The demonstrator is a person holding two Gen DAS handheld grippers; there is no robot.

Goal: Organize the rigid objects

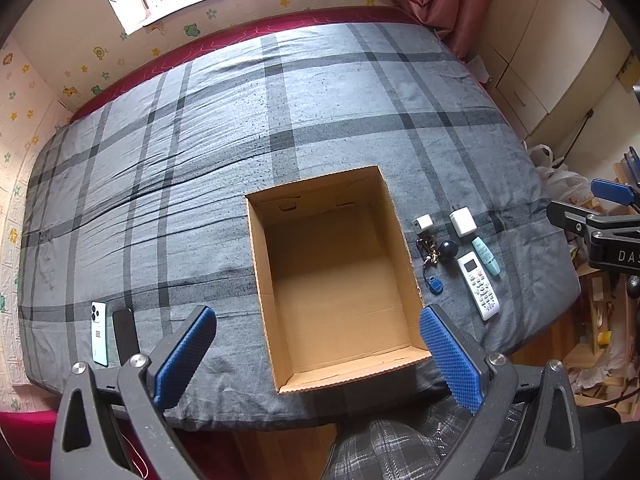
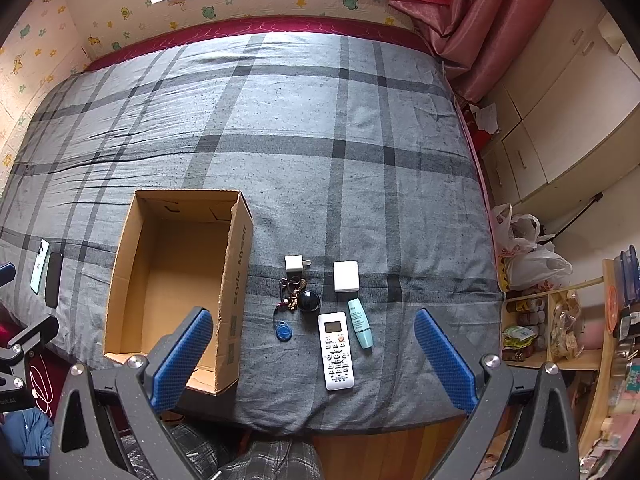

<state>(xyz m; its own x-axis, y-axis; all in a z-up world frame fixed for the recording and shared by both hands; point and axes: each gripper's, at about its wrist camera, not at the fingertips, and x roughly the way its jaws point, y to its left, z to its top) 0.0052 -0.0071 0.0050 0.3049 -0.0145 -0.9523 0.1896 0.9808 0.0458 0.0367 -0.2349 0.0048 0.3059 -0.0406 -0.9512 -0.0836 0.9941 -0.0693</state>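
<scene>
An empty open cardboard box point(image 1: 276, 308) point(image 2: 236, 264) sits on the grey plaid bed. To its right lie a white remote point(image 2: 336, 350) point(image 1: 479, 285), a teal tube point(image 2: 361, 323) point(image 1: 485, 255), two white chargers point(image 2: 295, 264) point(image 2: 346, 276), a key bunch with a dark ball point(image 2: 298, 298) point(image 1: 436, 252) and a blue key fob point(image 2: 284, 331) point(image 1: 434, 284). To its left lie a mint phone point(image 1: 98, 332) point(image 2: 40, 260) and a black phone point(image 1: 125, 334) point(image 2: 53, 279). My left gripper point(image 1: 318, 356) is open above the box's near end. My right gripper point(image 2: 314, 356) is open above the remote, empty.
The bed's near edge drops to a wooden floor point(image 2: 360, 452). White cupboards point(image 2: 560, 120) and plastic bags point(image 2: 532, 256) stand to the right, with a cluttered shelf point(image 2: 560, 320). A red curtain point(image 2: 460, 8) hangs at the far right corner. The right gripper shows in the left wrist view point(image 1: 600, 220).
</scene>
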